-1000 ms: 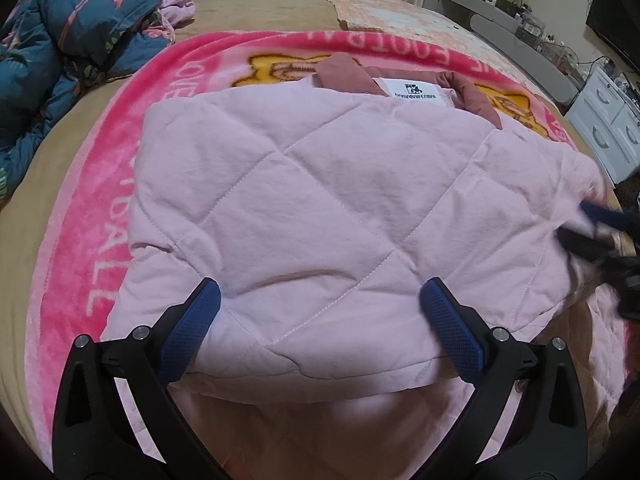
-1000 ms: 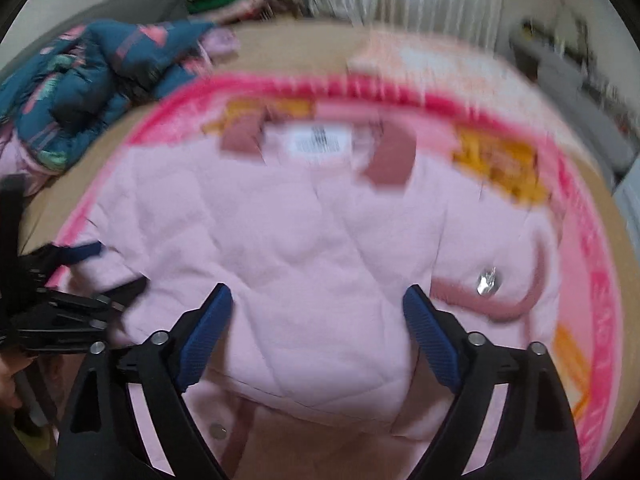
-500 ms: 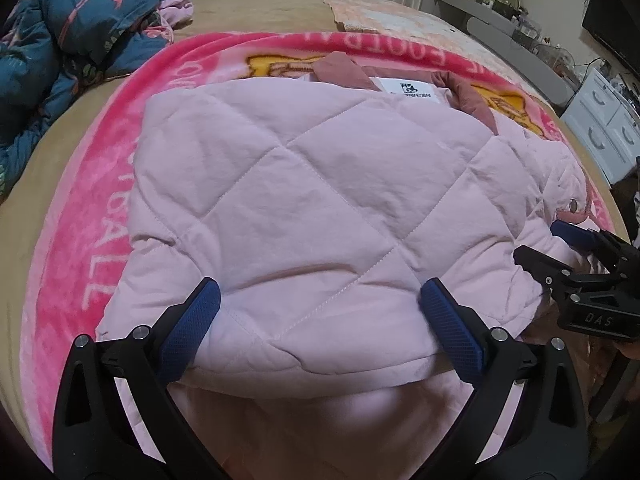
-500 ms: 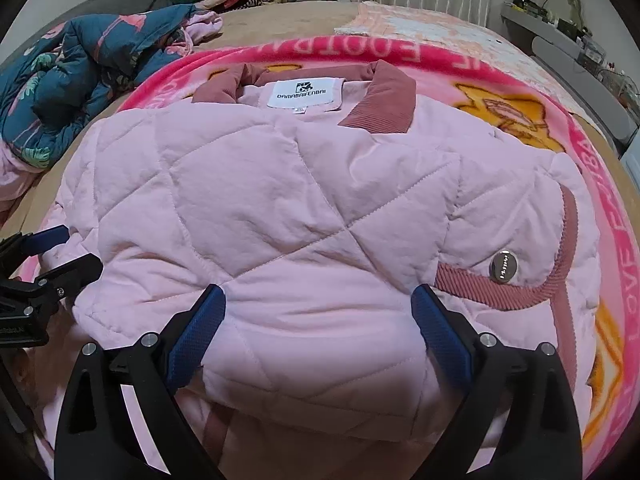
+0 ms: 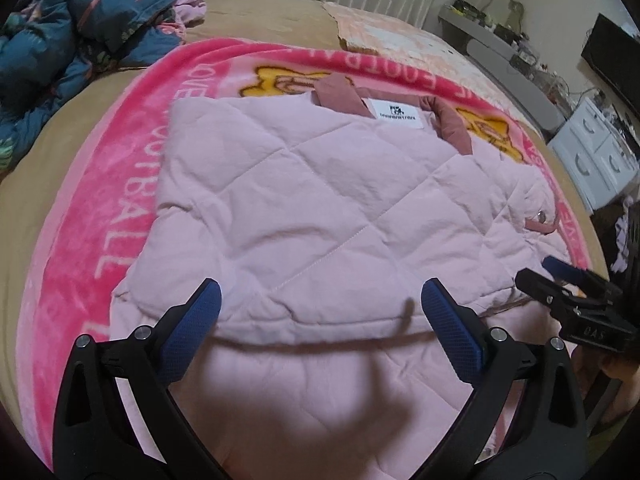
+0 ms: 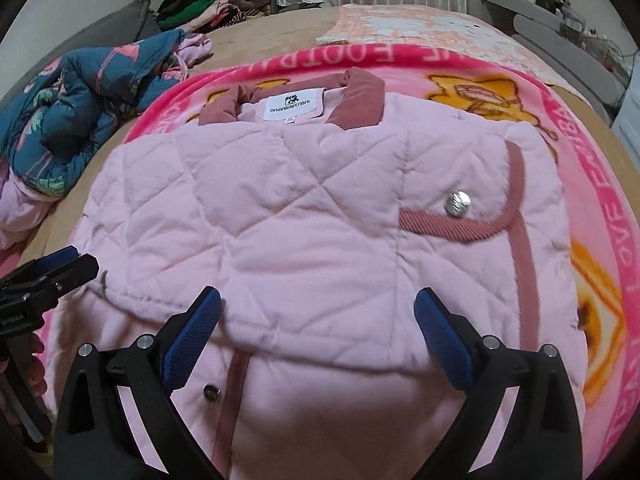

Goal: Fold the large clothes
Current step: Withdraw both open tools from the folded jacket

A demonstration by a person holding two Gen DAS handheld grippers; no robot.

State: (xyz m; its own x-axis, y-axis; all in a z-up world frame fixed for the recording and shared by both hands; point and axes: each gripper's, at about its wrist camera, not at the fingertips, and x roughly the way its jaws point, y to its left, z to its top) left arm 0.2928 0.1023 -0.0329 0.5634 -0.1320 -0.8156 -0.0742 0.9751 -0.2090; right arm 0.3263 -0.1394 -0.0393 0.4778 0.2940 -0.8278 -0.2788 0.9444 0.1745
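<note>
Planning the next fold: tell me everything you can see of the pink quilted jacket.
The pink quilted jacket lies flat on the pink blanket, its lower part folded up over the body. Soft, puffy, diamond-stitched fabric; dusty-rose corduroy collar and trim, white neck label, silver snap. Neither gripper grips it.

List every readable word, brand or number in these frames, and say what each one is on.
"DAMABAIFENBAI", roughly; small letters: white neck label of the pink quilted jacket.
"FOOTBALL", upside down, and "LOVE": pink blanket.
"DAS": body of the right gripper.
Line beneath the brand on the label: too small to read.
</note>
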